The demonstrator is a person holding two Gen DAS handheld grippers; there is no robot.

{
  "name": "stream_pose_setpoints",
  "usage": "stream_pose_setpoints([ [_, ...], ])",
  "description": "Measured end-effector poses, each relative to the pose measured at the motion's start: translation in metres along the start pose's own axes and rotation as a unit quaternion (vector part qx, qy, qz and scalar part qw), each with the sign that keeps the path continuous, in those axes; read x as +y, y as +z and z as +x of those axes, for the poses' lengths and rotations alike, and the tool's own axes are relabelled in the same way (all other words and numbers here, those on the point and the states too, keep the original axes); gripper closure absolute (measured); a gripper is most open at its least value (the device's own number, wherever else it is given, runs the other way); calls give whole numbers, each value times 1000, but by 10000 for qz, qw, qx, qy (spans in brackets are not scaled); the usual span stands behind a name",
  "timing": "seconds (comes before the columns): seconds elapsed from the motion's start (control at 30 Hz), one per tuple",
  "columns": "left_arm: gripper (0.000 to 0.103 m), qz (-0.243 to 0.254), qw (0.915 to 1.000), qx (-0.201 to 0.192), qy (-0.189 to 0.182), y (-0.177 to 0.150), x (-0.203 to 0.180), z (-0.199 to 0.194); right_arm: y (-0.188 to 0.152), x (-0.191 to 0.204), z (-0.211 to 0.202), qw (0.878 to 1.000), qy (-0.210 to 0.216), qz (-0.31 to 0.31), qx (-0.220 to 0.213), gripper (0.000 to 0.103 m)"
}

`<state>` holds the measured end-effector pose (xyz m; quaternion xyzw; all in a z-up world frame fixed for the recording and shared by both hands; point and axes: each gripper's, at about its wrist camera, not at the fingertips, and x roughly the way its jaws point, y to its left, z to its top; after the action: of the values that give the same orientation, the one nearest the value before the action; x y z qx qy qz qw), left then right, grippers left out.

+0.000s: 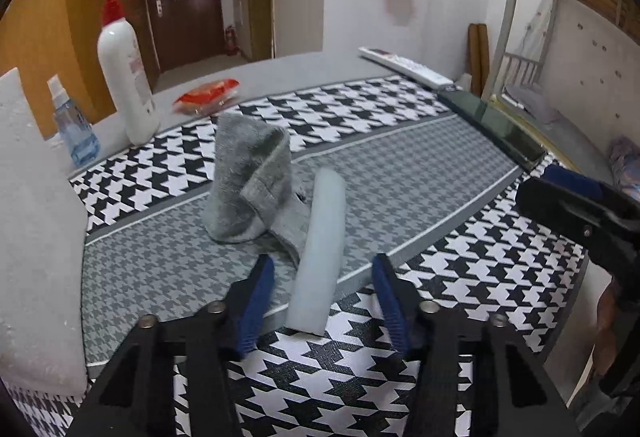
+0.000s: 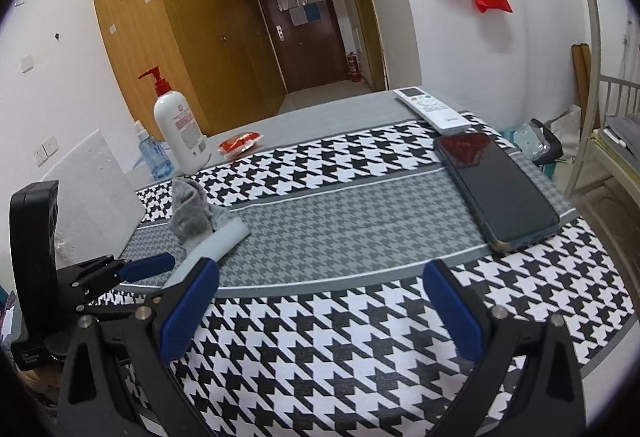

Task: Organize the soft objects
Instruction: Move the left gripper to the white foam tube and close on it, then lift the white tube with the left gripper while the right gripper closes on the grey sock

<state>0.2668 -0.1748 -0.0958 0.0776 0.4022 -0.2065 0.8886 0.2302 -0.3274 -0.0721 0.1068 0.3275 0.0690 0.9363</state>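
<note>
A crumpled grey sock [image 1: 248, 181] lies on the houndstooth cloth [image 1: 400, 141], partly standing up. A pale foam strip [image 1: 320, 253] lies across its lower end. My left gripper [image 1: 323, 287] is open, its blue-padded fingers on either side of the strip's near end, not touching it. In the right wrist view the sock [image 2: 192, 213] and strip [image 2: 212, 245] sit at the left, with the left gripper [image 2: 148, 269] beside them. My right gripper [image 2: 320, 309] is open and empty over the cloth's front part.
A white pump bottle [image 1: 128, 77], a small blue bottle [image 1: 76, 133], a red packet [image 1: 208, 97] and a white foam board [image 1: 36, 237] stand at the left. A phone [image 2: 496, 189] and a remote [image 2: 432, 109] lie at the right. A bunk bed frame [image 1: 560, 17] is beyond.
</note>
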Motion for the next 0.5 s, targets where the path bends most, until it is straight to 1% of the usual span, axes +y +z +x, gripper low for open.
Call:
stream_pose_setpoints([
  [0.03, 64, 24, 10000, 23, -20, -1, -1, 1, 0, 0, 0, 10000, -3, 4, 8, 0],
  [0.07, 68, 50, 10000, 68, -48, -1, -2, 2, 0, 0, 0, 10000, -6, 8, 15, 0],
  [0.1, 71, 60, 9999, 118, -34, -1, -2, 4, 0, 0, 0, 10000, -19, 12, 19, 0],
  [0.13, 75, 64, 9998, 190, 15, -1, -2, 7, 0, 0, 0, 10000, -25, 18, 16, 0],
  [0.17, 83, 72, 9998, 165, 59, -1, -2, 6, 0, 0, -1, 10000, -18, 21, 11, 0],
  [0.23, 84, 63, 9998, 160, 80, -1, -1, 5, -1, 2, -2, 10000, 5, -4, -1, 0],
  [0.3, 86, 135, 9999, 45, 45, -1, -2, 1, -2, 4, -2, 10000, -6, -36, 1, 0],
  [0.4, 88, 276, 9996, -27, -108, -3, -8, -5, -2, 3, -2, 10000, -21, -6, 6, 0],
  [0.5, 88, 264, 9994, -106, -185, -5, -8, -12, -1, 1, -3, 10000, -36, 37, 2, 0],
])
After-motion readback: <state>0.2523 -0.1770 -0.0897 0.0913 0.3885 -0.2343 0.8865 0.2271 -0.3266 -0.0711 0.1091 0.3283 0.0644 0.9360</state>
